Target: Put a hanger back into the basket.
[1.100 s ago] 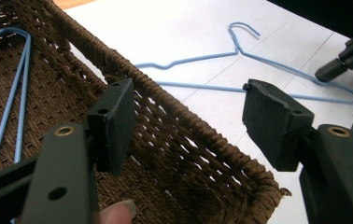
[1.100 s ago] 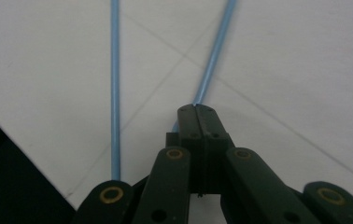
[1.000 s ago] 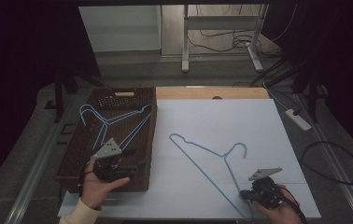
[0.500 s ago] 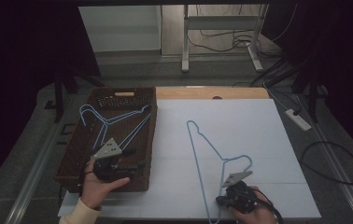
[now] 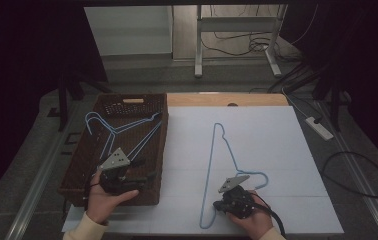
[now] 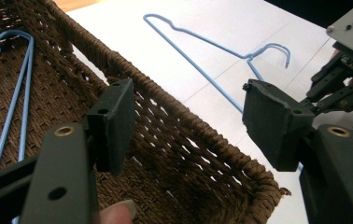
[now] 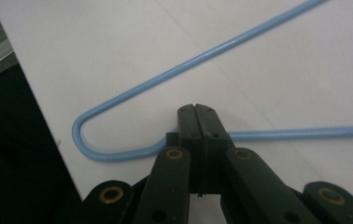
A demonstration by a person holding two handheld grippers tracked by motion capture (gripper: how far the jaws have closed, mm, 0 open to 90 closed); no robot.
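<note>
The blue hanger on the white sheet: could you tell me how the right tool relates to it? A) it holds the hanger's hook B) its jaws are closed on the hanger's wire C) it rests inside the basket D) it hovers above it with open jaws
B: in the right gripper view the right tool has its jaws shut together over the wire of the blue hanger, near a rounded corner of the frame rather than the hook.

Wire hanger [image 5: 212, 170]: light blue, plain. 2nd hanger pair in basket [image 5: 122, 131]: same light blue. Basket [image 5: 84, 160]: dark brown wicker, woven pattern; pale tan tag at far rim. Table sheet [image 5: 257, 135]: white, faint seam lines. Tabletop strip beyond sheet [image 5: 227, 99]: light wood. L gripper [image 5: 147, 178], R gripper [image 5: 217, 206]: black jaws, brass-coloured rivets, grey top plates. Power strip [image 5: 319, 128]: white. Cables: black. Sleeve [image 5: 79, 231]: cream.
</note>
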